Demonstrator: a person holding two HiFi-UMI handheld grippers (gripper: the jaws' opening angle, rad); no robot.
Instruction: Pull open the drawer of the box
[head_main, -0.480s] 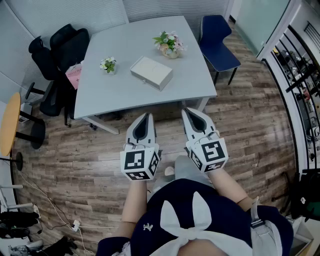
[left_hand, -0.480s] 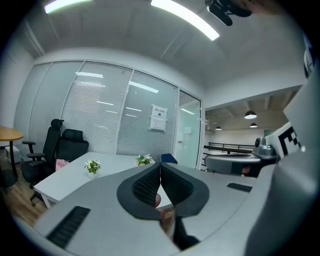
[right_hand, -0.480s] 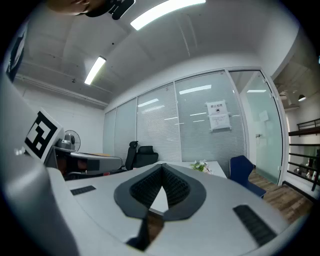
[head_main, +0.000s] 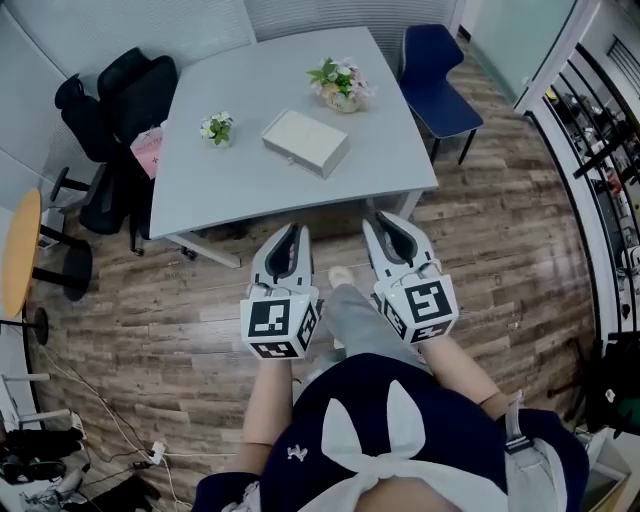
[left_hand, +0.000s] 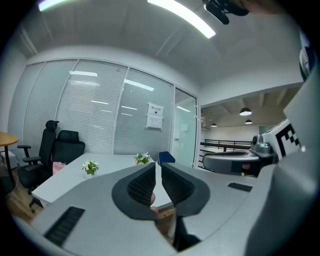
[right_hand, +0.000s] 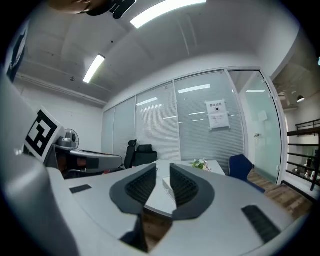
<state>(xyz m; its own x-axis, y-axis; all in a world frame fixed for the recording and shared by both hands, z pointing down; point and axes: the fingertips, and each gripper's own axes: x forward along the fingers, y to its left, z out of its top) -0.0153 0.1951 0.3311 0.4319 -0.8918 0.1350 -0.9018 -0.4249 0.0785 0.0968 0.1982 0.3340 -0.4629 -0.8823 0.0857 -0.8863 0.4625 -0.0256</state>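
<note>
**Both grippers empty, short of the table; box untouched**

You hold both grippers side by side over the wooden floor (head_main: 480, 250), low in the centre of the head view, and they point up the frame toward the grey table (head_main: 250, 180). Neither reaches its near edge.

Your left gripper (head_main: 294, 230) is clenched. In the left gripper view its jaws meet with only a hairline between them, and they grasp nothing. Your right gripper (head_main: 384, 218) stands just right of it. Its jaws sit a narrow gap apart, released, with nothing between the pads.

The white box (head_main: 305, 142) lies flat on the table in the upper middle of the head view, well apart from both grippers. It is turned at a slant to the table's edges. It looks shut, though the drawer front is too small to make out. In the right gripper view the box (right_hand: 167, 184) shows through the gap between the jaws, far beyond them.

A small flower pot (head_main: 216, 129) stands left of the box, and a larger flower arrangement (head_main: 340, 86) stands above and right of it. Neither touches the box. A blue chair (head_main: 437, 85) stands at the table's upper right, and black office chairs (head_main: 115, 105) stand at its left. Your grey trouser leg (head_main: 352, 318) shows between the two grippers.
</note>
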